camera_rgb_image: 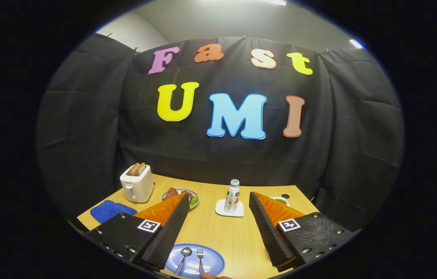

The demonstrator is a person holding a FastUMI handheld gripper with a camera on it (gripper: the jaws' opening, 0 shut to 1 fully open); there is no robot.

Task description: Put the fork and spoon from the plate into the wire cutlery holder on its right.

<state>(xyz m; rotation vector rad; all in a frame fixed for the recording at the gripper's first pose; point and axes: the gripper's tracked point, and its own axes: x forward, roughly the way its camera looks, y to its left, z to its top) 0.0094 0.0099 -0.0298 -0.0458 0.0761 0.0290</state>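
Jaws wide apart and empty, one spoon (184,257), one fork (200,259) on blue plate (213,262) between them

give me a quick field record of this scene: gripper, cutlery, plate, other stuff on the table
gripper: jaws wide open, holding nothing, above the table
plate: blue, on the wooden table, between the fingers
spoon: on the plate, left of the fork
fork: on the plate, untouched
toaster: white, bread in its slots, far left
food plate: beside the toaster
bottle: upright on a white coaster
blue cloth: in front of the toaster
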